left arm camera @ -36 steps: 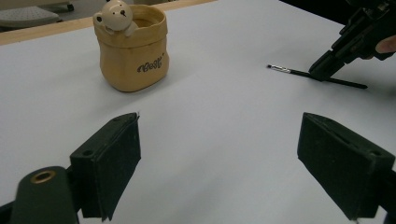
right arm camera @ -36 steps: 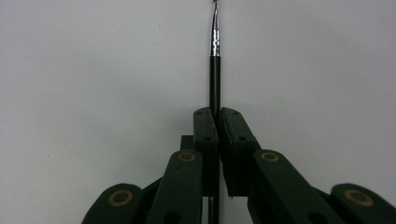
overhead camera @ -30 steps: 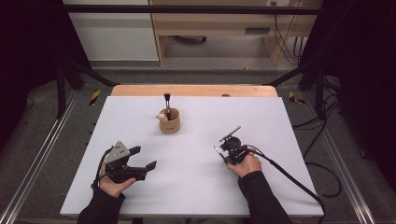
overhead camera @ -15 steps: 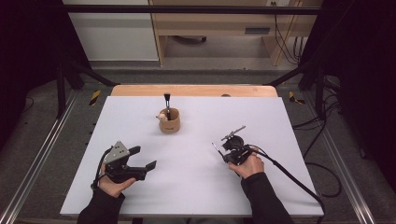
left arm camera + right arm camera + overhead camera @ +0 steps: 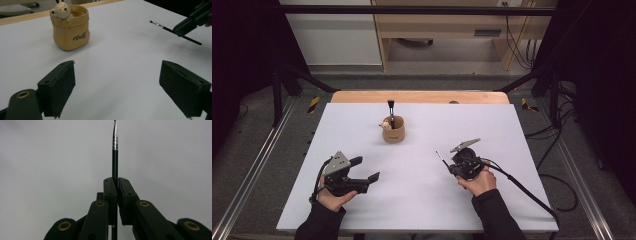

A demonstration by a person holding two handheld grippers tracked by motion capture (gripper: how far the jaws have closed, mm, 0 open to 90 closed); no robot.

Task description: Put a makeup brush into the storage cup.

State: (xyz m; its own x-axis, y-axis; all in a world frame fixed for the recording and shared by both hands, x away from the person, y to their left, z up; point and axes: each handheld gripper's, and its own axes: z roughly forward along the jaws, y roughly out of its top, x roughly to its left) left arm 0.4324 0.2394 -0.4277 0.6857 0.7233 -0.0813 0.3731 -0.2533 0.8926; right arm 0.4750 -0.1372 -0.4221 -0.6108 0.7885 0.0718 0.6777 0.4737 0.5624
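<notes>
Two grippers are in my hands over the white tabletop. From the high view, my right gripper is clamped on a thin black brush that juts up and to the left, clear of the tabletop, on the right side of it. My left gripper sits low at the left, jaws wide apart with nothing between them. A tan cup stands farther back in the middle, a second brush upright in it.

My left gripper view adds what the high view blurs: the cup has dark lettering and a small bear figure on its rim, and the held brush slopes across at the upper right, its metal collar near the tip.

My right gripper view shows the brush pinched straight between the pads, handle black, collar silver.
</notes>
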